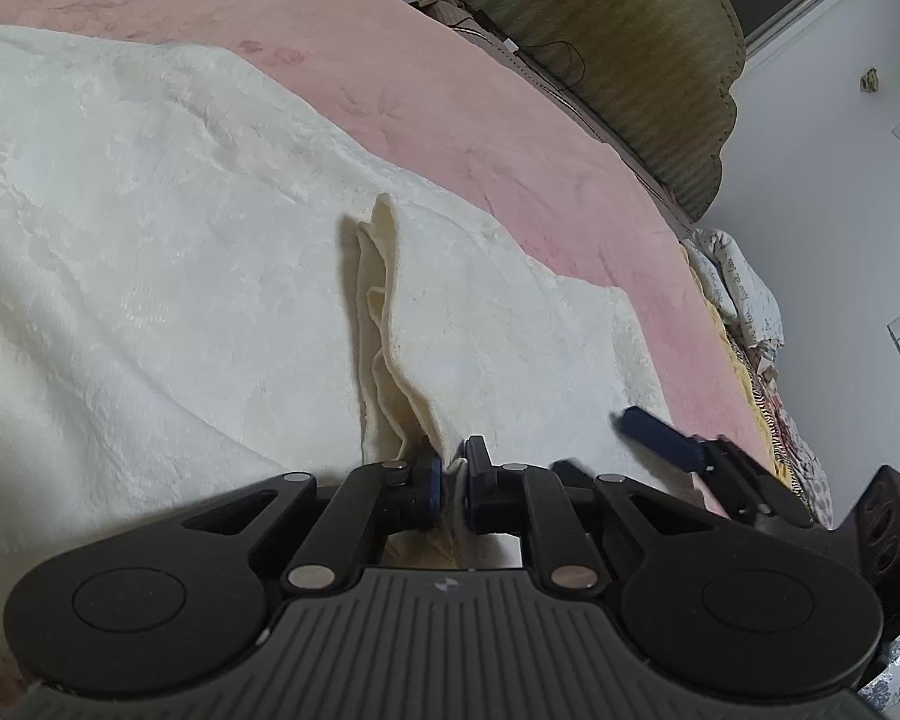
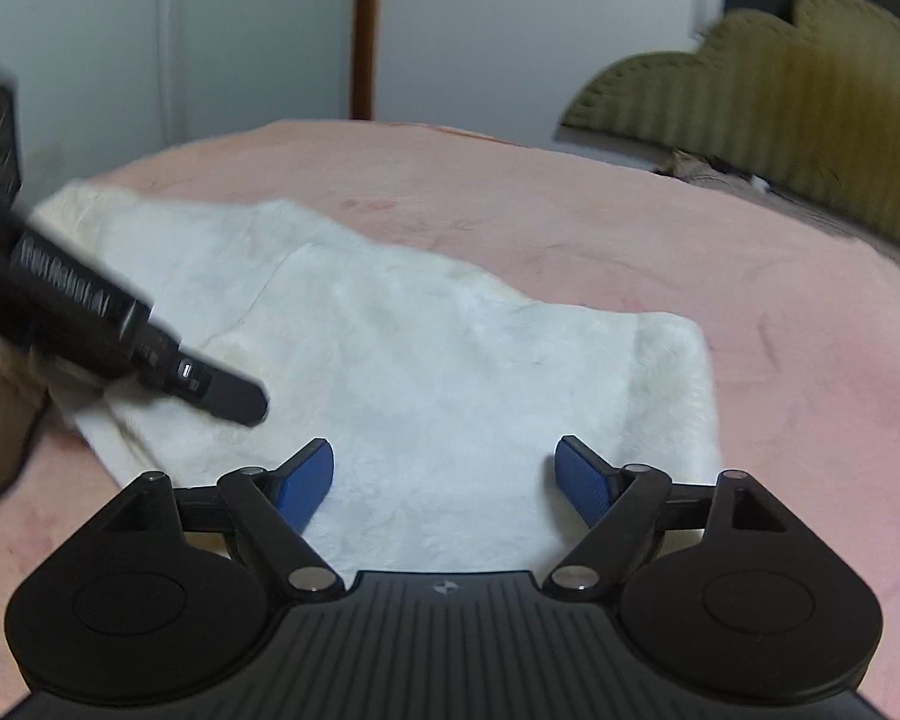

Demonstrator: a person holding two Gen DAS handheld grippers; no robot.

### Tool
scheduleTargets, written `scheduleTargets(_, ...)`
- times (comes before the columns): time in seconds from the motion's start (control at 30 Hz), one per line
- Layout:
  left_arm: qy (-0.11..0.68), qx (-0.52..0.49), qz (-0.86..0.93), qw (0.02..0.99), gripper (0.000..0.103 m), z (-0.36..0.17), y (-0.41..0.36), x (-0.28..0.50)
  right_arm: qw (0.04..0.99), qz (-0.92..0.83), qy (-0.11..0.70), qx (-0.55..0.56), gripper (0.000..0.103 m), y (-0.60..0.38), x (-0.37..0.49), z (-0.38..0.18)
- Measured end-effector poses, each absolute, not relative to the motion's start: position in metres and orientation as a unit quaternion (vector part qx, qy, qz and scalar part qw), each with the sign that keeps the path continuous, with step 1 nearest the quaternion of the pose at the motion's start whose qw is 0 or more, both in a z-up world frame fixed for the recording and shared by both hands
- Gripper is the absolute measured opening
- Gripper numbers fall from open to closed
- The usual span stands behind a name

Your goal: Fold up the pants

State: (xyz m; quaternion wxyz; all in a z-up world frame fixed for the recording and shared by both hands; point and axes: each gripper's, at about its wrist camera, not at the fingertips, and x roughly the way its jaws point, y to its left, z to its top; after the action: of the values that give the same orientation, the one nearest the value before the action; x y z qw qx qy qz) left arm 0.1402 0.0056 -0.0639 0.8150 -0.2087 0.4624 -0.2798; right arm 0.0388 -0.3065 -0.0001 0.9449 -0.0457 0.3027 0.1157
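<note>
Pinching a raised edge of the pants (image 1: 384, 324), our left gripper (image 1: 453, 480) holds cloth tight while our right gripper (image 2: 444, 477) hovers wide and empty. We judge a fold mid-way; next, regrip with the right. Pants lie on the bed (image 2: 750, 330), long axis running away leftward.

Black hand-held tongs, blue pads

Left tongs (image 1: 455, 474) and right tongs (image 2: 444, 474) — ribbed grey housings, silver pivot pins, round black side discs.
</note>
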Motion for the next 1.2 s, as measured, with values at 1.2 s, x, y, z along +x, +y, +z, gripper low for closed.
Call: scheduleTargets(1.2, 0.348, -0.069, -0.171, 0.919, 0.054, -0.013, 0.013, 0.098, 0.975, 0.074, 0.197, -0.068, 0.092, -0.323, -0.035, 0.026)
